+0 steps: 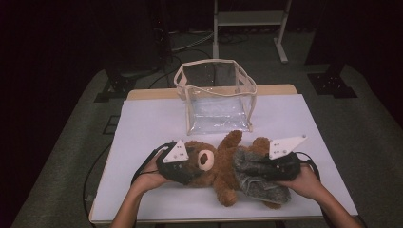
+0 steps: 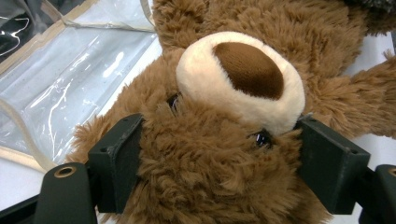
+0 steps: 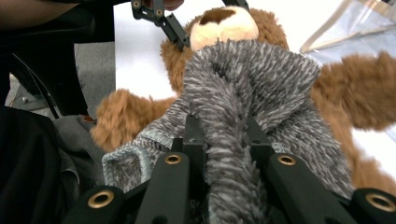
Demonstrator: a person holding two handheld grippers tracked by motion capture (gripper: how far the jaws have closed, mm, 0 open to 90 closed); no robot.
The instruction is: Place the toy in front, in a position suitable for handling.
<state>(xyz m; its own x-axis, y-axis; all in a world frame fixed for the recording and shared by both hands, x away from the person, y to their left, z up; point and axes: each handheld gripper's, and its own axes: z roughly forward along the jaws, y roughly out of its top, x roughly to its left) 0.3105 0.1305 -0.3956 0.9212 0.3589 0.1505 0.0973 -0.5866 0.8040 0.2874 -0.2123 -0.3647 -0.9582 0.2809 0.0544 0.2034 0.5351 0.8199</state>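
Bear [image 1: 216, 166] flat on bench [image 1: 142, 123], head pinched between left gripper [image 2: 219, 154] fingers. Grey garment [image 1: 256, 175] over body and legs, fold clamped by right gripper [image 3: 229, 140]. Dressing seemingly midway; bag [image 1: 216, 95] empty behind.

I find no writing, label, brand, number or sign that I can read anywhere here, not on the bear [image 1: 214, 166], the bag [image 1: 216, 95] or my grippers.
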